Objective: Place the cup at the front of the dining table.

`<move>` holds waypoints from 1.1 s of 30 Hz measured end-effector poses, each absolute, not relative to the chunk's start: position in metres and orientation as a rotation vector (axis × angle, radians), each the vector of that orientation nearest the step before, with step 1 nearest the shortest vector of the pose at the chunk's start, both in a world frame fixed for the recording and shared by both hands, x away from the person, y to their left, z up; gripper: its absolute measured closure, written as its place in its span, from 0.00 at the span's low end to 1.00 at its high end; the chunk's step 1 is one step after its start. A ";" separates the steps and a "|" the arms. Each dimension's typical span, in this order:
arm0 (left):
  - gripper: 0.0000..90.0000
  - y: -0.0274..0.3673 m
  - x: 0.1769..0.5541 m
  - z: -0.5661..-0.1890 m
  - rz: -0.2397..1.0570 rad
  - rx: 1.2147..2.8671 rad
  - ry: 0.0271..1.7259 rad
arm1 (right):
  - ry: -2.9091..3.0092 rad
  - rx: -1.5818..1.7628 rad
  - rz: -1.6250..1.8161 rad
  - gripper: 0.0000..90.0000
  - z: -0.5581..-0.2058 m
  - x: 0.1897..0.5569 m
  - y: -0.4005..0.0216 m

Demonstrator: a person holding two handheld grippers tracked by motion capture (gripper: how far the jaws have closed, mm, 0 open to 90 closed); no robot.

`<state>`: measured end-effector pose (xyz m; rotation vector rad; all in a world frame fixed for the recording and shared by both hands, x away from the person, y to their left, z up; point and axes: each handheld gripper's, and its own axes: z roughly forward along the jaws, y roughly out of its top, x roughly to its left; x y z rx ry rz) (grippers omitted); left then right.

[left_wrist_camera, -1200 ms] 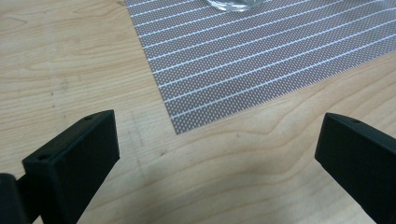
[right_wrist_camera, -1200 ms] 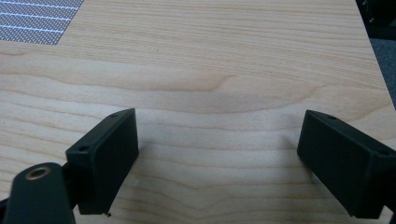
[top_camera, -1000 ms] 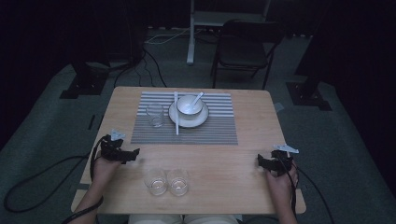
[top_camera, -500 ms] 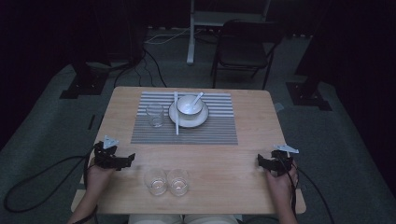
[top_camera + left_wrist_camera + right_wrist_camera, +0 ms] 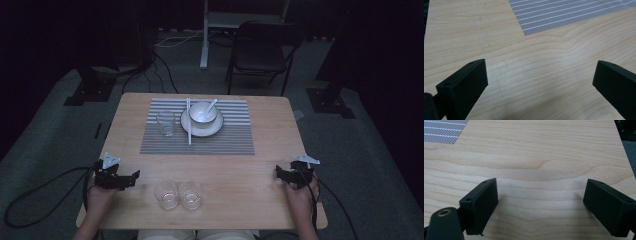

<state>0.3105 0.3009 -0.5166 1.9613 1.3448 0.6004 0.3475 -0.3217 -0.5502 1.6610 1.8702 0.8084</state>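
Here the left gripper [image 5: 134,176], jaws wide and empty, sits just beside the two glasses [image 5: 178,194] at its three o'clock, nearer than the wide-open right gripper [image 5: 278,173].

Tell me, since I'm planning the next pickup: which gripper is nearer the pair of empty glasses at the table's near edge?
Left. The left gripper sits just left of the two glasses, jaws pointing toward them; the right gripper is farther off to their right.

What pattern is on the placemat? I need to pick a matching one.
Grey with thin white stripes, on a fine dotted weave: the placemat shows best in the left gripper view.
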 end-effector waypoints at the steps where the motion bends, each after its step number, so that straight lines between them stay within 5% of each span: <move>1: 0.00 0.302 0.309 -0.517 0.594 1.966 1.341 | 1.870 1.661 0.808 0.13 -0.550 0.347 -0.322; 33: 0.00 0.329 0.236 -0.523 0.680 1.861 1.378 | 1.869 1.661 0.808 0.13 -0.550 0.346 -0.322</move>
